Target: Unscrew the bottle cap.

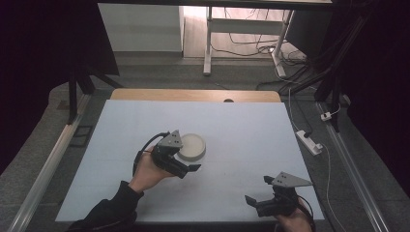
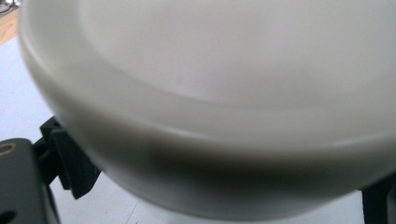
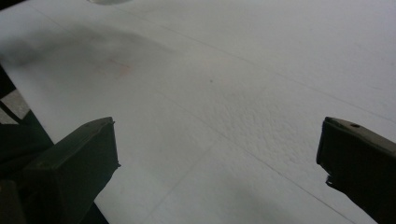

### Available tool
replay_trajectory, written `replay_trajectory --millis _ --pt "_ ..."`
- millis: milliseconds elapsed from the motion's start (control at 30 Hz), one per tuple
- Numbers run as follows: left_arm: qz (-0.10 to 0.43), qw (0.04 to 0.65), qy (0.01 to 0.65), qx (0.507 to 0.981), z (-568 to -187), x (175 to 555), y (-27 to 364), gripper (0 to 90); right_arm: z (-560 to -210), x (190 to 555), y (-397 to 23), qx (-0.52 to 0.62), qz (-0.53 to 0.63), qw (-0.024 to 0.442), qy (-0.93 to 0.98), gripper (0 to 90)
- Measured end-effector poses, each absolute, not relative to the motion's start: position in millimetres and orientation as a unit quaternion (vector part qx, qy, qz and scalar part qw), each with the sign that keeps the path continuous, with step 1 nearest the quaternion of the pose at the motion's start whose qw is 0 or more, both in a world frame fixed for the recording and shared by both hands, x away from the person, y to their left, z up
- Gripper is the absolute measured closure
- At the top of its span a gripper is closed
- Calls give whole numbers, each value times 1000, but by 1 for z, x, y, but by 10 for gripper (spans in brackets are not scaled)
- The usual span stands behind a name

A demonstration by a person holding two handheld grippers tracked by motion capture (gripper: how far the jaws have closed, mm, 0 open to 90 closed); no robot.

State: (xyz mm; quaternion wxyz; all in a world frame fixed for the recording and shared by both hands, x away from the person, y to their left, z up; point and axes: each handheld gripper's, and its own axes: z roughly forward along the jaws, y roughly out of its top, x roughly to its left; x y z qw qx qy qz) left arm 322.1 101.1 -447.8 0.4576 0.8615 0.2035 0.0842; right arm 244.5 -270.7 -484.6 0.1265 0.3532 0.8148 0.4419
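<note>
Grey carpet floor (image 1: pixel 159 72), white desk frame (image 1: pixel 241 29) behind

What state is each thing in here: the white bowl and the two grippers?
Shallow round white bowl: upright on the table, looks empty, its near rim between the left gripper's jaws.
Left gripper: at the bowl's rim, jaws either side; cannot tell whether they press on it.
Right gripper: jaws wide open, holding nothing, low over the pale grey table.

I see a pale blue-grey table sheet (image 1: pixel 251 135) laid over a light wooden tabletop (image 1: pixel 193 94). Off its right edge, a white power strip (image 1: pixel 309 141) lies on the grey floor, and a white-framed desk (image 1: pixel 241 24) stands beyond.
</note>
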Motion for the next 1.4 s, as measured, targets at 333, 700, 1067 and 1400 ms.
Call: replay_trajectory --millis 333,700,1067,1400 --pt "85 457 203 862 -447 321 101 73 -474 248 -256 336 460 125 812 0" --pt "86 457 198 863 -448 318 99 73 -462 254 -230 302 476 115 818 0" --pt "86 455 195 865 -449 318 98 73 -446 266 -213 281 500 96 813 0" --pt "83 457 195 864 -449 316 97 73 -434 275 -190 273 490 104 821 0"
